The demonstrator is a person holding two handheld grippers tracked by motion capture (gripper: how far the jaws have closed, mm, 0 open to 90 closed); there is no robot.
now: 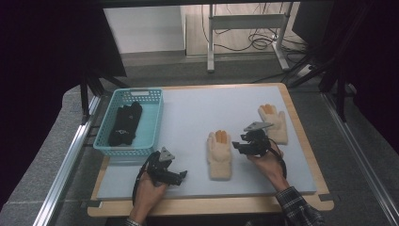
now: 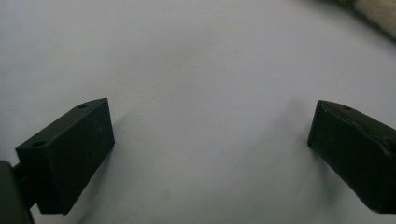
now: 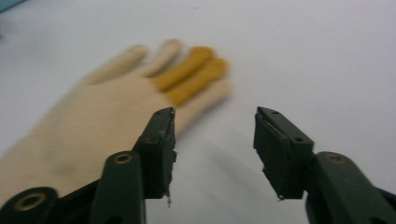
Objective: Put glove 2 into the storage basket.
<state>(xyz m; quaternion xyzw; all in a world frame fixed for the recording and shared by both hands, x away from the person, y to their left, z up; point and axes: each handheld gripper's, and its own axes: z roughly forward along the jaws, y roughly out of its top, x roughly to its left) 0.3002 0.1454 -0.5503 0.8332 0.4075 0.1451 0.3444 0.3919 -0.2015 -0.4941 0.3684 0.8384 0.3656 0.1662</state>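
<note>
Cream glove (image 3: 93, 121), two fingertips orange, lies flat beside the right gripper's (image 3: 214, 140) spread, empty fingers.

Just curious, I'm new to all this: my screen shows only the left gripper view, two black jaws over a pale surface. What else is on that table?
Observer: A turquoise basket stands at the left of the table, with a black bundle inside, possibly gloves.
Operator: Anything outside it?
Observer: Two cream gloves with orange fingers: the near glove lies mid-table, the far glove by the right edge.
Operator: And the other hand?
Observer: The right hand-held gripper hovers between them, jaws open and empty.
</note>
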